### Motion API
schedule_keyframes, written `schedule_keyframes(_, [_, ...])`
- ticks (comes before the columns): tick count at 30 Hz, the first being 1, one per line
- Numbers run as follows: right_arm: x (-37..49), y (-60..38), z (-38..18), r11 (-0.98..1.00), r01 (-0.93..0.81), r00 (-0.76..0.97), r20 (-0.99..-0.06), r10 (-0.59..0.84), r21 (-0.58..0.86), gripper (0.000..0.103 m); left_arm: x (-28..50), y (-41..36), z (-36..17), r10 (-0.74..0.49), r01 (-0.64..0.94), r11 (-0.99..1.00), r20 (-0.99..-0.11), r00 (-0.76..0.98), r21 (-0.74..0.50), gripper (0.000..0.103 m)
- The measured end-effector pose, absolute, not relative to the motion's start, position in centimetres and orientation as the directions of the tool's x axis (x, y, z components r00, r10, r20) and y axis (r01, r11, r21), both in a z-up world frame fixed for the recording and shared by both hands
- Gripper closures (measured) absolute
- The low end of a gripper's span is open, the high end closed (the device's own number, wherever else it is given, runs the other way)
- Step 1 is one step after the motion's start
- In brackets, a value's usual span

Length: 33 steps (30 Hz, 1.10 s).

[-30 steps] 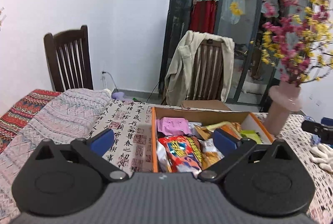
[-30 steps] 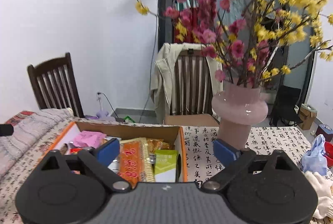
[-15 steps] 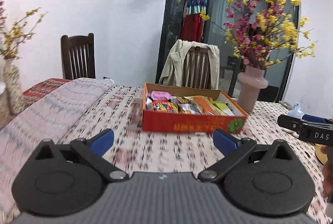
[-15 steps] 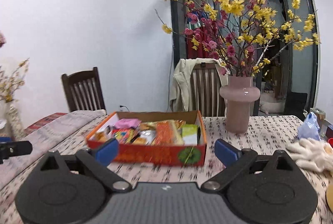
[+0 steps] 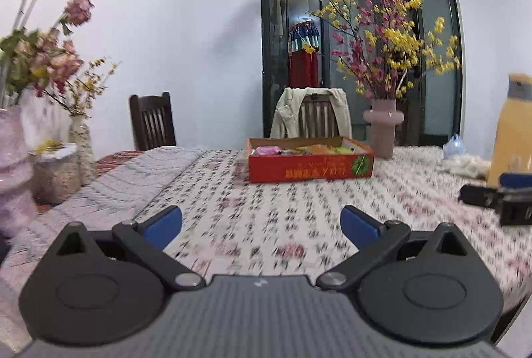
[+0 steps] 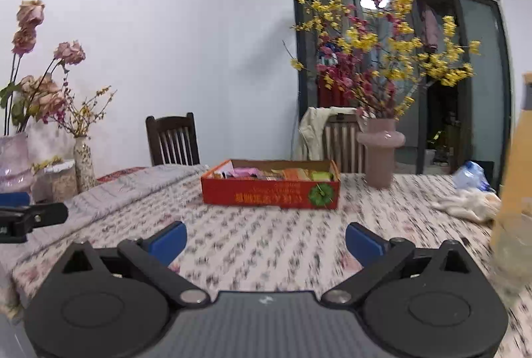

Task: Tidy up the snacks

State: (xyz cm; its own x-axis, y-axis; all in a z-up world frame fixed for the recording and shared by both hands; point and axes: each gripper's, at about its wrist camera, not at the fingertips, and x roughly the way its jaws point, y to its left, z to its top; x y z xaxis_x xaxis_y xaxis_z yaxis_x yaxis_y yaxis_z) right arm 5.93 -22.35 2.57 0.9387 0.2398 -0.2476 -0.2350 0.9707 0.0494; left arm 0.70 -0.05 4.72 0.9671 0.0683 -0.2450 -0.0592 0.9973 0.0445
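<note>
While I hover: both grippers sit well short of the red box
Red box point(image 6: 271, 193): on the patterned tablecloth point(image 6: 266, 245), packed with snack packets point(image 6: 286, 173)
Pink vase point(image 6: 380, 155): just right of the box, holding flowering branches
Left gripper point(image 5: 261, 225): fingers wide, empty
Right gripper point(image 6: 266, 240): fingers wide, empty

- The red cardboard snack box point(image 5: 311, 171) carried a line of yellow print on its front face; blurred, not legible.
- The white patterned tablecloth point(image 6: 266, 245) bore dark character-like marks; none could be read.
</note>
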Motion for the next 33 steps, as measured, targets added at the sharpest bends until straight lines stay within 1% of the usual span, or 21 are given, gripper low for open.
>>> schedule_keyframes(2, [3.5,-22.6,2.1,0.976,-0.204,0.94,-0.262,0.216,0.073,0.001,-0.7,-0.2,4.2,0.079,-0.069,0.996,-0.233,0.969,0.051,0.0])
schedule_keyframes(4, [1.5,-22.7,1.8,0.978,-0.177,0.939,-0.278,0.203,0.114,0.001,-1.8,-0.3,3.6,0.077,-0.072,0.997,-0.24,0.968,0.029,0.0])
schedule_keyframes(7, [-1.1,-22.0,1.7,0.988,-0.139,0.953,-0.264,0.151,0.063,0.001,-2.3,0.1,2.6,0.054,-0.065,0.998,-0.295,0.954,-0.027,0.0])
schedule_keyframes(9, [-2.1,-21.4,1.8,0.989,-0.142,0.957,-0.252,0.145,0.028,0.0,-2.3,0.3,2.4,0.057,-0.074,0.996,-0.317,0.947,-0.042,0.0])
schedule_keyframes(12, [-2.8,-20.8,1.8,0.985,-0.17,0.953,-0.251,0.17,0.022,0.0,-2.3,0.5,2.5,0.065,-0.083,0.996,-0.315,0.947,-0.045,0.0])
schedule_keyframes(15, [-3.2,-20.6,1.5,0.981,-0.187,0.945,-0.265,0.193,0.048,0.0,-2.5,0.6,2.7,0.064,-0.079,0.996,-0.302,0.951,-0.04,0.0])
schedule_keyframes(18, [-2.9,-20.6,1.4,0.98,-0.187,0.939,-0.281,0.198,0.066,0.0,-2.5,0.4,2.7,0.057,-0.071,0.997,-0.302,0.952,-0.037,0.0])
schedule_keyframes(22, [-2.8,-20.5,1.7,0.979,-0.194,0.942,-0.269,0.203,0.061,0.0,-2.5,0.1,2.9,0.054,-0.064,0.998,-0.294,0.954,-0.025,0.0])
schedule_keyframes(33, [-2.4,-20.5,1.9,0.978,-0.202,0.938,-0.276,0.211,0.06,0.0,-2.5,0.0,2.6,0.042,-0.049,0.999,-0.303,0.952,-0.017,0.0])
